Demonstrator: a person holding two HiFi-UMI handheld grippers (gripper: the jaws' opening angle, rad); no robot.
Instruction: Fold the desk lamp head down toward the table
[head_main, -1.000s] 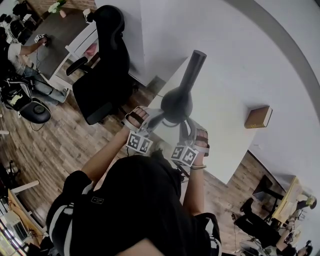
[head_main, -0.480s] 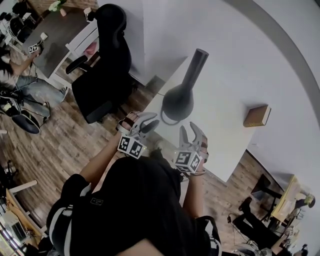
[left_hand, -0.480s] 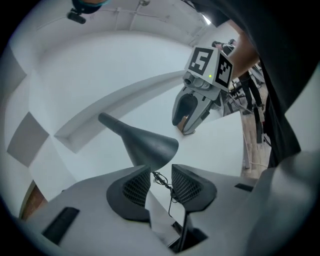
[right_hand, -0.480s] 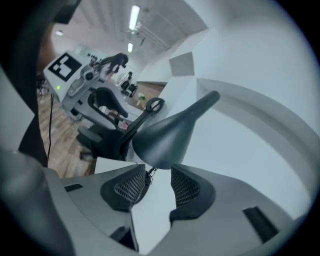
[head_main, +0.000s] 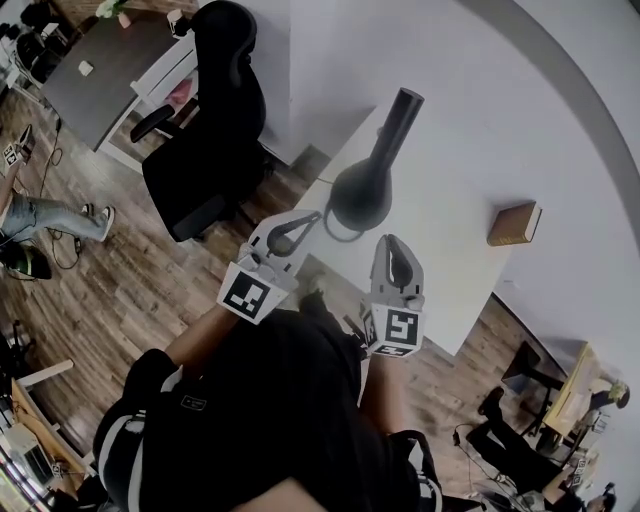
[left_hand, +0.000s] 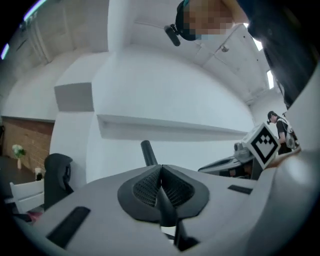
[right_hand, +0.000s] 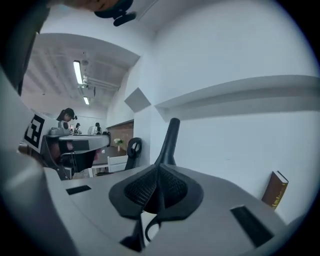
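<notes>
Lamp (head_main: 362, 195) is set at the worktop's (head_main: 450, 275) near edge, neck upright, just ahead and between both tools. Left tool (head_main: 314, 216) and right tool (head_main: 392, 240) were just closed, pads together, nothing held.

A white bench (head_main: 450, 270) stands against a plain white wall (head_main: 540, 90) on a wood-plank floor (head_main: 130, 280). A black office chair (head_main: 215, 120) sits off the bench's far left corner. A strip light (right_hand: 77, 72) glows on the ceiling.

Black short-sleeved top (head_main: 260, 420) with white side stripes; pale grey left gripper (head_main: 305, 222) and right gripper (head_main: 392, 245) carry black-and-white marker cubes (head_main: 246, 296).
</notes>
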